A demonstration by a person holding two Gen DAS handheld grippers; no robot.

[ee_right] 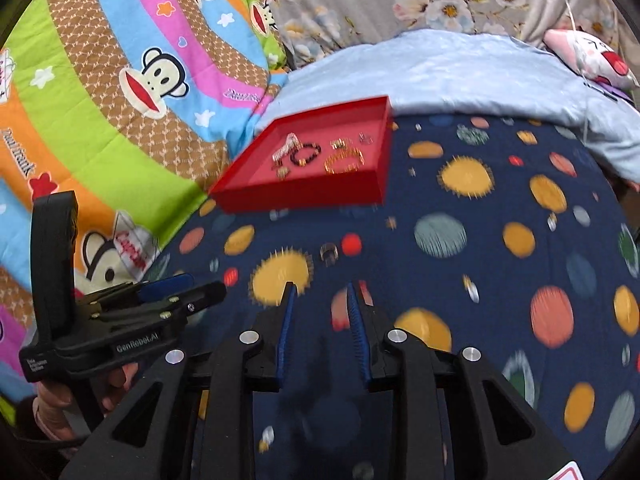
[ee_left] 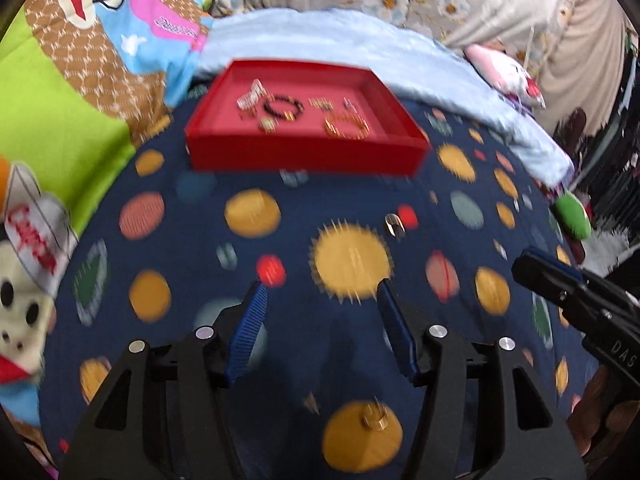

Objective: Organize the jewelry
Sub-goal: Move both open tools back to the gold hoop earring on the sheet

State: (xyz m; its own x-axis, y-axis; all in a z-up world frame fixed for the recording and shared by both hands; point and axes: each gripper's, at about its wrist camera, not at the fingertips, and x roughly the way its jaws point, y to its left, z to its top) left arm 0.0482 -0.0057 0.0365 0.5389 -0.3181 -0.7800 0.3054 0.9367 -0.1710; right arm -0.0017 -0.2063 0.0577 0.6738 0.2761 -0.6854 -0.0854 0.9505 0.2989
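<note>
A red tray [ee_left: 304, 160] [ee_right: 300, 198] lies on the dark blue planet-print cloth. It holds a black bead bracelet [ee_left: 282, 108] [ee_right: 305, 154], a gold bracelet [ee_left: 346, 126] [ee_right: 343, 162], a sparkly silver piece [ee_left: 250, 96] and a few small items. A loose ring [ee_left: 394, 224] [ee_right: 329, 254] lies on the cloth, ahead and right of my left gripper [ee_left: 320, 286] and just ahead of my right gripper [ee_right: 321, 286]. A gold ring [ee_left: 374, 420] lies under the left gripper's body. Both grippers are open with nothing between the blue pads; the right one's gap is narrower.
A colourful monkey-print quilt [ee_right: 120, 80] lies to the left, with a pale blue blanket [ee_left: 360, 40] behind the tray. A plush toy [ee_left: 24, 292] sits at the left and a green object [ee_left: 572, 216] at the right edge. A person's hand [ee_right: 52, 404] holds the left gripper.
</note>
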